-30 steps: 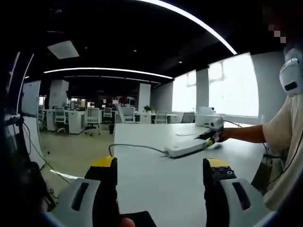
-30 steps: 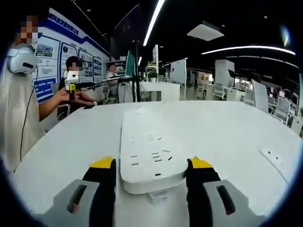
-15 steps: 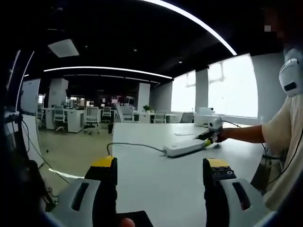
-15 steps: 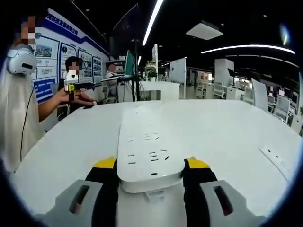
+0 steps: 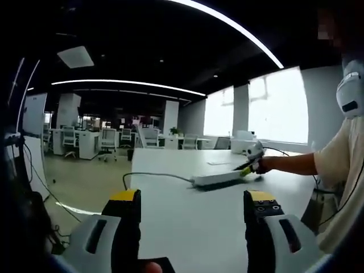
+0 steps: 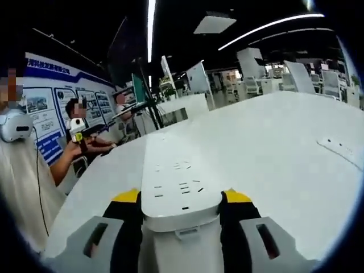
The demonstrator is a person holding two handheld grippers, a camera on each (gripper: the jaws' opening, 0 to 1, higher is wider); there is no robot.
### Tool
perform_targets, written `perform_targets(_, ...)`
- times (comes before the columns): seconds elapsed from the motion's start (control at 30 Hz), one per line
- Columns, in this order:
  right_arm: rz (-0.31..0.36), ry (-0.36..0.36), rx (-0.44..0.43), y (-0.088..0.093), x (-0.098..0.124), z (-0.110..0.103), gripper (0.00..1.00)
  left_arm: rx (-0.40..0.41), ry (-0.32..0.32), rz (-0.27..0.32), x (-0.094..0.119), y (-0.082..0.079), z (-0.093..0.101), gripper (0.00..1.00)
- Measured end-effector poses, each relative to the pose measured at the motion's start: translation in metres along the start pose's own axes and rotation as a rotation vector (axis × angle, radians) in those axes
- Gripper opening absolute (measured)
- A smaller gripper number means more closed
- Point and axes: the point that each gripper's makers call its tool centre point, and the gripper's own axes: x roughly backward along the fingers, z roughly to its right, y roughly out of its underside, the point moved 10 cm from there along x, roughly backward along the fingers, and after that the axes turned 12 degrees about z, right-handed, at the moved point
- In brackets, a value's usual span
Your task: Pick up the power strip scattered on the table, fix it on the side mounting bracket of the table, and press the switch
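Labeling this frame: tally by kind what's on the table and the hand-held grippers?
Power strips on the table: 2, the long power strip clamped in the right hand-held gripper, and a second strip lying flat near the far right edge.
Hand-held grippers: 2, the right one and the left hand-held gripper, open.
Total: 4.

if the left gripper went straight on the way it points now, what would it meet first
Judging by the left gripper view, the left gripper has only bare table ahead, so the way looks free at first. Farther along lies the power strip, held by the right gripper; depth is hard to judge.
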Motion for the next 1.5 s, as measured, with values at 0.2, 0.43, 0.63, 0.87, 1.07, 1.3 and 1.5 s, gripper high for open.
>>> perform_targets(0.2, -0.008, 0.011, -0.038, -0.001, 0.000, -0.002, 0.49, 0.011, 0.002, 0.005, -0.002, 0.000, 0.002, 0.77)
perform_targets(0.43, -0.016, 0.022, -0.034, 0.000, 0.000, -0.007, 0.50, 0.198, -0.040, 0.005, -0.017, 0.015, 0.002, 0.76)
perform_targets(0.63, -0.013, 0.038, -0.051, 0.001, 0.000, -0.011, 0.50, 0.268, -0.071, -0.051, -0.034, 0.029, 0.007, 0.79)
perform_targets(0.87, 0.000, 0.052, -0.070, 0.003, 0.000, -0.014, 0.50, 0.358, -0.117, -0.039, -0.044, 0.034, 0.009, 0.78)
perform_targets(1.07, 0.003, 0.054, -0.068, 0.003, 0.000, -0.014, 0.50, 0.629, -0.182, -0.088, -0.060, 0.048, 0.015, 0.83)
perform_targets(1.3, -0.002, 0.052, -0.067, 0.003, 0.000, -0.015, 0.50, 0.813, -0.189, -0.034, -0.089, 0.050, 0.035, 0.88)
perform_targets(1.5, -0.008, 0.047, -0.066, 0.003, 0.000, -0.015, 0.50, 1.032, -0.225, 0.023, -0.108, 0.056, 0.050, 0.86)
